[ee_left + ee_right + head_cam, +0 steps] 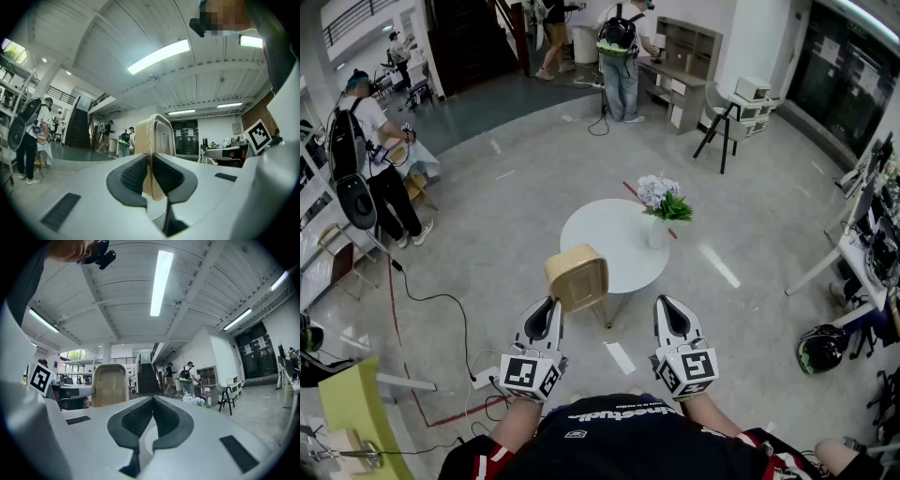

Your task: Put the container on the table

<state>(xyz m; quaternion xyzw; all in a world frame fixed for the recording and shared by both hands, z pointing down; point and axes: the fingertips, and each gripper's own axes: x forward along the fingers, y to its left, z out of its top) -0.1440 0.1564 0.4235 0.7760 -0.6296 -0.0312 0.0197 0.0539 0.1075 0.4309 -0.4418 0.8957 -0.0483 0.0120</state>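
The left gripper (150,164) pinches the thin rim of the container (577,277), holding it on edge in the air, near the table (598,246); that narrow hold may slip; the right gripper (152,405), pressed together and empty, offers no support.

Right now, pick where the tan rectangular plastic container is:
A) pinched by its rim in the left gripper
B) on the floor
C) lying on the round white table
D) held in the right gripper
A: in the left gripper view, the left gripper has its pads closed on the rim of the tan container. The right gripper is shut on nothing.
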